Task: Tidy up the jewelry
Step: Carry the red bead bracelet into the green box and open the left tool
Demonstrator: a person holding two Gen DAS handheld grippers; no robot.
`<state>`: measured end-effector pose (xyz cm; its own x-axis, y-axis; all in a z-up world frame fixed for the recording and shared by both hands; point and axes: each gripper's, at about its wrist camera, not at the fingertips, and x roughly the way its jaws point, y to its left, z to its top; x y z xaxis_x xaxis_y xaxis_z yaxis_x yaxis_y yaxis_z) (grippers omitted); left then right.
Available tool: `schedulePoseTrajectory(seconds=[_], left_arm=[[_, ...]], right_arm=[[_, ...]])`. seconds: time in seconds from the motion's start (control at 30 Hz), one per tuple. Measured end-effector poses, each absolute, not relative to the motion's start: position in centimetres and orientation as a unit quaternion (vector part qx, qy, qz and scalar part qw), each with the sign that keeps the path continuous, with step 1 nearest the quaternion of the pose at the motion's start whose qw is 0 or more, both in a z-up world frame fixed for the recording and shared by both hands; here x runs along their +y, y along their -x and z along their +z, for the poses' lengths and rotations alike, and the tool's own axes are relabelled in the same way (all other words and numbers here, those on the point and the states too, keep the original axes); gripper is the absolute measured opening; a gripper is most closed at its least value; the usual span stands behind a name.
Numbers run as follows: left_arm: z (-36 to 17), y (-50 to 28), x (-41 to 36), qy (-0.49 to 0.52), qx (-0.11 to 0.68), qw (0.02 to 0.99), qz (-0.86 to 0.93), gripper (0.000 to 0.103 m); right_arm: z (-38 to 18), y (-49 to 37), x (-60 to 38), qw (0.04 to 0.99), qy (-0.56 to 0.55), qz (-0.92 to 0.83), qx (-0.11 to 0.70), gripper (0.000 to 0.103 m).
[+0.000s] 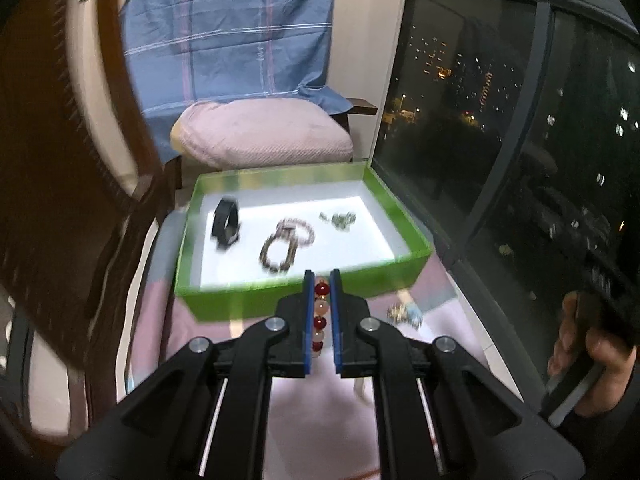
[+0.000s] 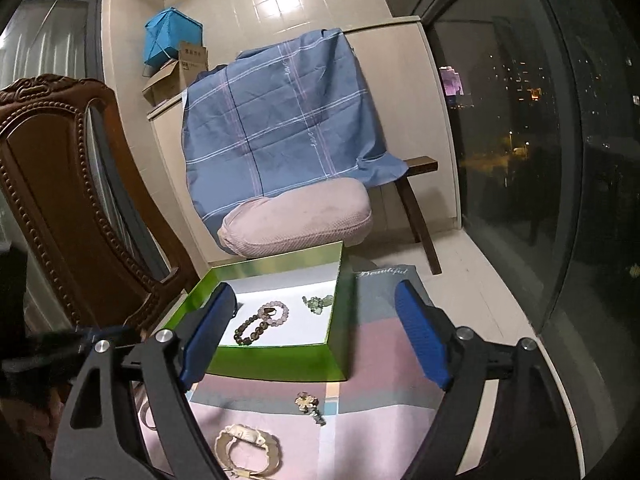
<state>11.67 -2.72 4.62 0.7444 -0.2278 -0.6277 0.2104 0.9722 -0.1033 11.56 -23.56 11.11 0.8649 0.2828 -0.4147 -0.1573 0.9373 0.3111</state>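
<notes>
Pinching a strand of round red and pale beads (image 1: 320,316) in my left gripper (image 1: 321,280) before the glossy green box (image 1: 304,292) — my right gripper (image 2: 316,334) gapes wide, empty, ribbed blue pads (image 2: 420,340) apart.

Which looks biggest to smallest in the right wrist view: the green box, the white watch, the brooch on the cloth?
1. green box
2. white watch, though it lies nearer the camera and partly past the picture's edge
3. brooch

Red-and-pink bead bracelet (image 1: 321,312) between pads
</notes>
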Motion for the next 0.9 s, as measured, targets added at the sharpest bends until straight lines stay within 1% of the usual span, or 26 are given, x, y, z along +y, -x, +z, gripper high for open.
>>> schedulePoseTrajectory(seconds=[0.13, 0.17, 0.2, 0.23, 0.27, 0.43, 0.57, 0.67, 0.77, 0.8, 0.83, 0.9], left_arm=[[7.4, -16.1, -5.0, 0.011, 0.331, 0.935, -0.127, 0.008], [8.2, -17.4, -5.6, 0.007, 0.326, 0.937, -0.124, 0.013], [8.4, -18.2, -5.8, 0.007, 0.328, 0.936, -0.126, 0.048], [8.6, -19.0, -6.0, 0.010, 0.335, 0.934, -0.127, 0.073], [8.7, -19.4, -6.0, 0.013, 0.334, 0.935, -0.120, 0.095], [8.6, -16.2, -4.5, -0.002, 0.315, 0.943, -0.110, 0.094], [7.4, -11.8, -1.3, 0.005, 0.302, 0.950, -0.083, 0.095], [5.8, -8.1, 1.3, 0.017, 0.294, 0.954, -0.062, 0.095], [3.8, -6.0, 3.9, 0.036, 0.286, 0.957, -0.036, 0.095], [3.1, -5.8, 4.6, 0.048, 0.292, 0.955, -0.027, 0.095], [2.2, -6.1, 5.4, 0.061, 0.314, 0.947, -0.019, 0.095], [1.6, -6.5, 6.2, 0.072, 0.323, 0.943, -0.028, 0.091]], right_arm=[[10.6, -12.0, -24.7, 0.951, -0.155, 0.107, 0.245, 0.081], [10.5, -12.2, -24.9, 0.950, -0.159, 0.105, 0.248, 0.081], [10.4, -12.4, -25.1, 0.948, -0.164, 0.101, 0.252, 0.081], [10.3, -12.5, -25.4, 0.947, -0.169, 0.100, 0.253, 0.081], [10.4, -12.6, -25.5, 0.947, -0.171, 0.099, 0.253, 0.081], [10.5, -12.3, -25.5, 0.950, -0.163, 0.098, 0.246, 0.081], [10.5, -12.1, -25.1, 0.951, -0.152, 0.103, 0.249, 0.081], [10.4, -11.9, -24.7, 0.952, -0.138, 0.106, 0.253, 0.081], [10.4, -11.5, -24.1, 0.954, -0.116, 0.107, 0.256, 0.081], [10.4, -11.5, -23.9, 0.954, -0.112, 0.107, 0.258, 0.081], [10.4, -11.3, -23.8, 0.954, -0.106, 0.107, 0.259, 0.081], [10.5, -10.8, -23.4, 0.955, -0.091, 0.107, 0.261, 0.081]])
